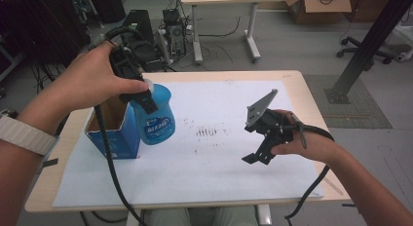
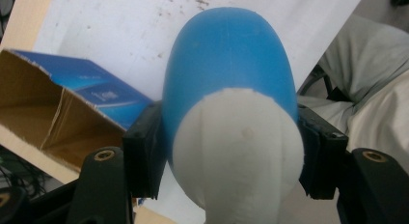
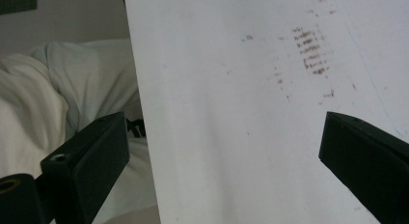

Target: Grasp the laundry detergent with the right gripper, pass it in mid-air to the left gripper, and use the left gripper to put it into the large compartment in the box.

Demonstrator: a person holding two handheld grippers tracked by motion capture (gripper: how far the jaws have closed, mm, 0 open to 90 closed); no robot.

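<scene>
Left forearm enters from lower left, strap on the wrist, left hand [image 1: 90, 80] raised above the tabletop's left side and wrapped around the left gripper [image 1: 146, 97]. That gripper points down and to the right; in the left gripper view its jaws are clamped on the blue bottle [image 2: 226, 79], one pad on each side just below the white cap. Cable hangs from it down past the tabletop edge.

Right forearm enters from lower right, right hand [image 1: 304, 138] held low over the tabletop's right half. Right gripper [image 1: 258, 155] points left and down, grey plate on top, jaws spread wide with nothing between them, seen clearly in the right gripper view.
</scene>
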